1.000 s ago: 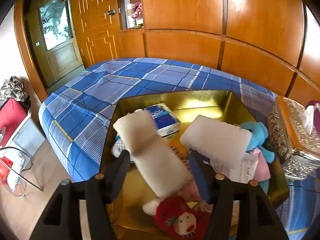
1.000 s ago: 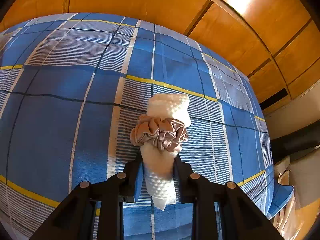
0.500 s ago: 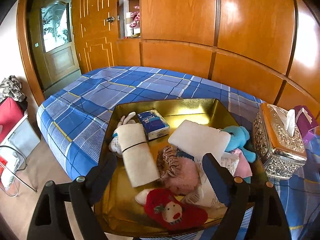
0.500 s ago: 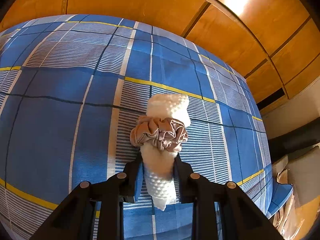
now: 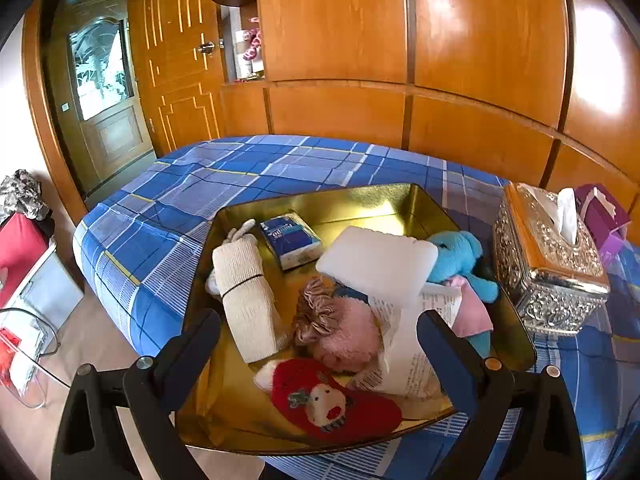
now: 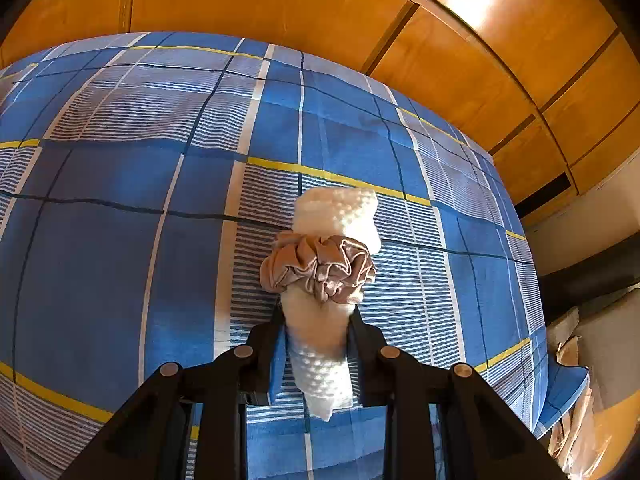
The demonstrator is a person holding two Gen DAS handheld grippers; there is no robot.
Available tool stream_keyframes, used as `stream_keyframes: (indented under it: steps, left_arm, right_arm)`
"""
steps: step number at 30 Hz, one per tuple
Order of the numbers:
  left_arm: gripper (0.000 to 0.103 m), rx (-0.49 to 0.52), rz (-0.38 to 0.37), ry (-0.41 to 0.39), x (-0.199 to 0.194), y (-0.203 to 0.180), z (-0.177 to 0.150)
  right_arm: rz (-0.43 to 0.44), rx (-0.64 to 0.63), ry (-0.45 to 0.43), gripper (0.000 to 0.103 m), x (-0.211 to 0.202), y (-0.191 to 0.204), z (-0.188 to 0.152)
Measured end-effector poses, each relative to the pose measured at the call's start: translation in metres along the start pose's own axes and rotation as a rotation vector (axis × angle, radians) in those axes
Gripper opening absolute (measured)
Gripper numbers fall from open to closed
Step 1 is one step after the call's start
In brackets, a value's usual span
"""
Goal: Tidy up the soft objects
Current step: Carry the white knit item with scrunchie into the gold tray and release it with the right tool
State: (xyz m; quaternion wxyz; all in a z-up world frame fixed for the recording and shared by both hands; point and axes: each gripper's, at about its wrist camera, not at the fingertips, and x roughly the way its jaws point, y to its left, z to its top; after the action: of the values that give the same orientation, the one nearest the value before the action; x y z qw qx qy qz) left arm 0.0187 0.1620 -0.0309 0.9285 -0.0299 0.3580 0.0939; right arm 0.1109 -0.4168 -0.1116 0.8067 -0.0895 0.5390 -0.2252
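Wood panelling [image 5: 480,60] is covering the walls, and one door with a glass pane [image 5: 102,92] is standing at the left. One bed with a blue plaid sheet [image 5: 248,168] is taking most of the room. On it one golden tray [image 5: 360,204] is lying, and just beside its right edge one silver tissue box [image 5: 548,264] is standing, with one purple tissue pack [image 5: 600,212] behind it.

Inside the tray I am counting: one white foam block [image 5: 376,264], one rolled beige cloth [image 5: 248,300] with a black band around it, one blue plush toy [image 5: 460,256], one pink fluffy item [image 5: 352,336] with one satin scrunchie [image 5: 316,316] touching it, one red sock with an animal face [image 5: 332,404], one printed paper [image 5: 408,356] and one blue tissue packet [image 5: 290,240]. The writing on the packet and the paper is too small to read.

The left gripper [image 5: 320,332] is hovering over the tray; its fingers have just been opening and are standing wide apart, holding nothing.

The right gripper [image 6: 316,344] is pointing down at the bed sheet, apart from the tray. Its fingers are pressing on one white rolled towel [image 6: 336,216], which is wearing one beige scrunchie [image 6: 320,266] around its middle.
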Motion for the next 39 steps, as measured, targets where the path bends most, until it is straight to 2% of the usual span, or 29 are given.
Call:
stream_keyframes:
  steps: [5,12,18,23,27,32,35,39]
  left_arm:
    - [0.099,0.03,-0.008,0.01,0.001,-0.009,-0.003]
    - [0.099,0.071,-0.03,0.021,0.001,-0.019,-0.005]
    - [0.1,0.094,-0.046,0.034,0.002,-0.023,-0.008]
    - [0.103,0.095,-0.033,0.03,0.003,-0.022,-0.009]
    - [0.103,0.086,-0.019,0.023,0.004,-0.016,-0.009]
    - [0.103,0.035,-0.029,-0.004,0.001,-0.002,-0.006]
    - [0.103,-0.004,-0.027,-0.032,-0.004,0.009,-0.002]
    - [0.103,-0.039,-0.002,-0.056,-0.011,0.024,0.001]
  right_arm:
    - [0.02,0.028,0.005,0.026,0.001,-0.004,0.001]
    - [0.121,0.175,0.066,0.024,0.008,-0.024,0.006]
    - [0.194,0.264,0.119,0.024,0.005,-0.027,0.028]
    - [0.221,0.231,0.036,0.024,-0.035,-0.016,0.076]
    - [0.248,0.182,-0.076,0.024,-0.093,0.001,0.121]
    - [0.367,0.065,-0.229,0.024,-0.177,0.054,0.165]
    - [0.439,-0.071,-0.305,0.025,-0.227,0.111,0.173]
    - [0.549,-0.225,-0.327,0.025,-0.266,0.19,0.165]
